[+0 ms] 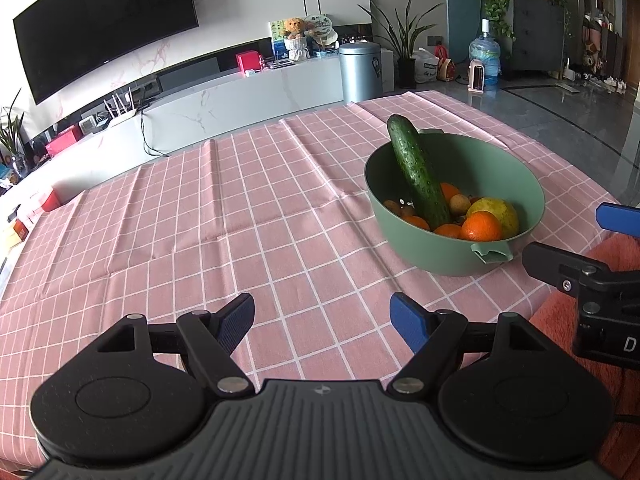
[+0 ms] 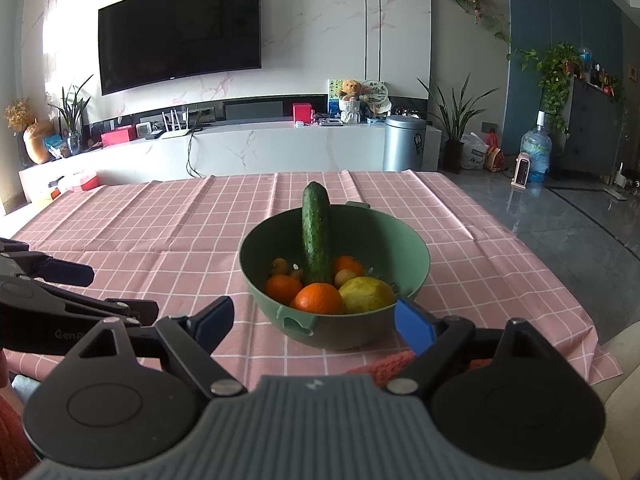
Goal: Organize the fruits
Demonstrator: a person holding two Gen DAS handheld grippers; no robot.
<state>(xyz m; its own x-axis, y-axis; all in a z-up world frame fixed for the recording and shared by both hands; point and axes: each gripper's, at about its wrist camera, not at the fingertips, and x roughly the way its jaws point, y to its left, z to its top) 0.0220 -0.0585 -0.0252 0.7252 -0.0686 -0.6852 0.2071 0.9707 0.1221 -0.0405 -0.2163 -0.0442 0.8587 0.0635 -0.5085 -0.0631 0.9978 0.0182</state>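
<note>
Both claws are held wide open and empty: the left claw (image 1: pixel 322 320) over the checked counter (image 1: pixel 180 208), the right claw (image 2: pixel 314 320) just before the green bowl (image 2: pixel 408 252), where a cucumber (image 2: pixel 316 236) is propped among oranges (image 2: pixel 318 298).

a: what do the rigs look like?
b: left gripper (image 1: pixel 322 320) and right gripper (image 2: pixel 314 324): black linkages, blue fingers (image 2: pixel 414 326), silver screws, ribbed grey housing.
a: markings?
b: white "gen" lettering; coral knit sleeve (image 1: pixel 608 264) beside it.
</note>
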